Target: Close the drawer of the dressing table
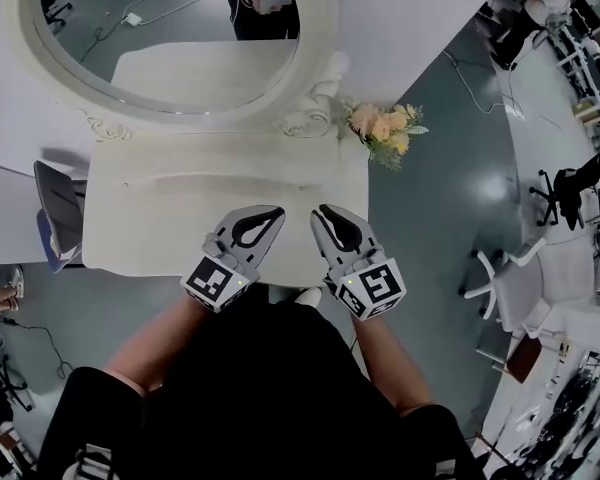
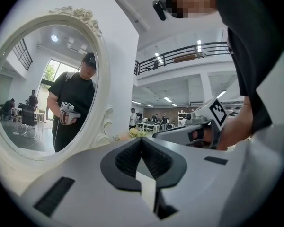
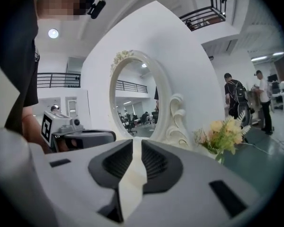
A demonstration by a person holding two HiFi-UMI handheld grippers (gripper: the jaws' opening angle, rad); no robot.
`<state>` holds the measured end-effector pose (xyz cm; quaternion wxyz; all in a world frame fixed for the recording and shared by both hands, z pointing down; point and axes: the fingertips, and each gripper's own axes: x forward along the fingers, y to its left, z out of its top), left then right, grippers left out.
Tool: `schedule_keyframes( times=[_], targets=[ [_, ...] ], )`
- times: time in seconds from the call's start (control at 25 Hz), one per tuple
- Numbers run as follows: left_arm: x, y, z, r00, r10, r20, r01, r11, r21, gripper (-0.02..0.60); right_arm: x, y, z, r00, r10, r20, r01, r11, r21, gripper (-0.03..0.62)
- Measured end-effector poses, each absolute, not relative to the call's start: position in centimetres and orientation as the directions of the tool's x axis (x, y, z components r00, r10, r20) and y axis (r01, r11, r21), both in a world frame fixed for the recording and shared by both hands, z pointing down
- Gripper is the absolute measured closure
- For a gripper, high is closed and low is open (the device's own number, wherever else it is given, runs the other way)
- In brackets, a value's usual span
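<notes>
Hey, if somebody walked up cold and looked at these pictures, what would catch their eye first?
The big oval mirror in its ornate white frame, standing at the back of the white dressing table, dominates. Next come the left gripper and right gripper, held side by side over the table's front edge, both empty, and the peach and yellow flowers by the mirror's lower right.

No legible text, labels or numbers

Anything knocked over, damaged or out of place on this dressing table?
Nothing stands out. The dressing table has a bare top, the mirror looks whole, and the flowers stand upright at its right rear corner.
</notes>
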<state>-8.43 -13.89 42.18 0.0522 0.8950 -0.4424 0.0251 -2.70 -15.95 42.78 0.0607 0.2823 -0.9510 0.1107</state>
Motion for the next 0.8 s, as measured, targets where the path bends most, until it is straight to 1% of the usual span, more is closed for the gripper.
schedule_keyframes(
  times=[0.12,0.28,0.8],
  targets=[
    [-8.0,-13.5,41.3,0.596,-0.796,0.107,-0.803,-0.591,0.071,0.588,-2.2,-15.1,40.8,-0.849,-0.508,0.143,-0.527,0.836,-0.157,0.551],
    [-6.9,-12.9,39.3,0.613,-0.789,0.049,-0.790,-0.609,0.066,0.588,-1.5,-14.3,38.6,-0.862,-0.495,0.108,-0.506,0.852,-0.131,0.591],
    [-5.9,-12.5,36.5,0.615,-0.789,0.011,-0.787,-0.613,0.066,0.588,-1.2,-12.9,35.5,-0.883,-0.466,0.062,-0.470,0.880,-0.066,0.592]
  ],
)
